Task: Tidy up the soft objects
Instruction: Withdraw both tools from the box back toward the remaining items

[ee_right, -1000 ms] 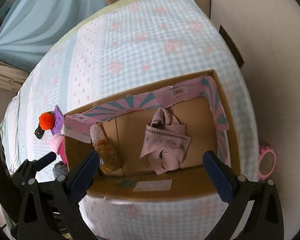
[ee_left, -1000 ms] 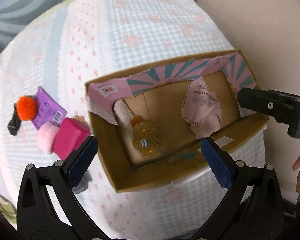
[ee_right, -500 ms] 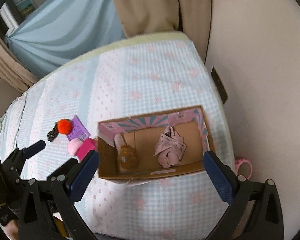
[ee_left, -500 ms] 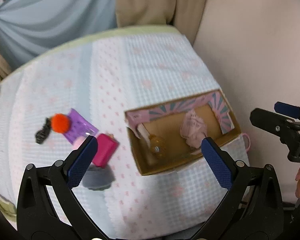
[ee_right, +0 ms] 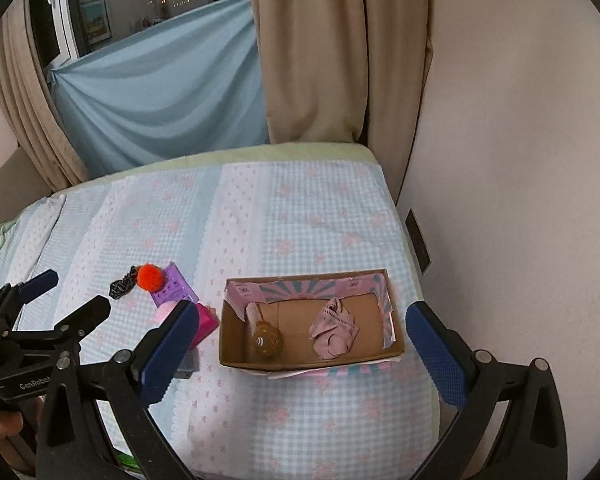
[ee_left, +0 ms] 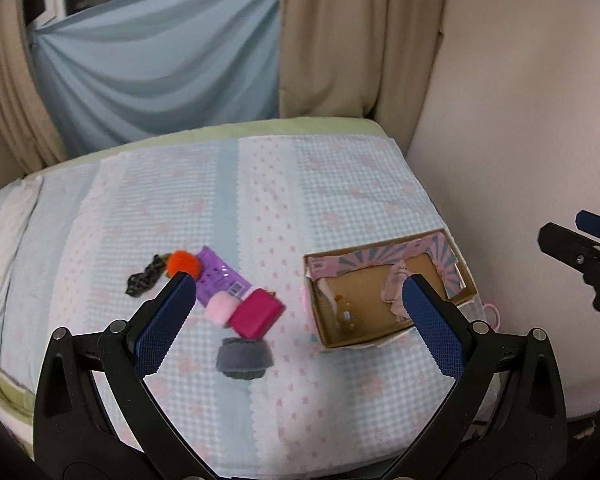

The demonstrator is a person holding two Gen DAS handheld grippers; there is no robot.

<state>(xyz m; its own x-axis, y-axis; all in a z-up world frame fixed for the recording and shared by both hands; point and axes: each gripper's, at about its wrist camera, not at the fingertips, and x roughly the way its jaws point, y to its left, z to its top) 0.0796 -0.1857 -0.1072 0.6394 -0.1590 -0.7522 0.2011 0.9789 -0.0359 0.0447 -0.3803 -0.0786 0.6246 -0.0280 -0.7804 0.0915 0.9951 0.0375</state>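
Note:
A cardboard box [ee_left: 469, 285] [ee_right: 399, 336] sits on the bed near the wall. It holds a pink cloth [ee_right: 333, 333] [ee_left: 393, 288] and a brown plush toy [ee_right: 265, 339] [ee_left: 345, 313]. Left of the box lie a magenta pouch [ee_left: 256, 313] [ee_right: 205, 322], a pink pom-pom [ee_left: 220, 307], a grey soft piece [ee_left: 242, 358], an orange pom-pom [ee_left: 183, 263] [ee_right: 150, 276], a purple packet [ee_left: 218, 277] [ee_right: 174, 288] and a dark scrunchie [ee_left: 144, 280] [ee_right: 120, 286]. My left gripper [ee_left: 296, 320] and right gripper [ee_right: 300, 348] are both open and empty, high above the bed.
The bed [ee_left: 260, 208] has a blue and pink checked cover. A wall [ee_right: 520, 160] runs along its right side. Beige curtains [ee_right: 312, 60] and a blue sheet [ee_left: 160, 80] hang behind. A pink ring [ee_left: 492, 313] lies between box and wall.
Both grippers have pulled far back and up from the box, staying open. The box and loose objects now look small and the whole bed is in view.

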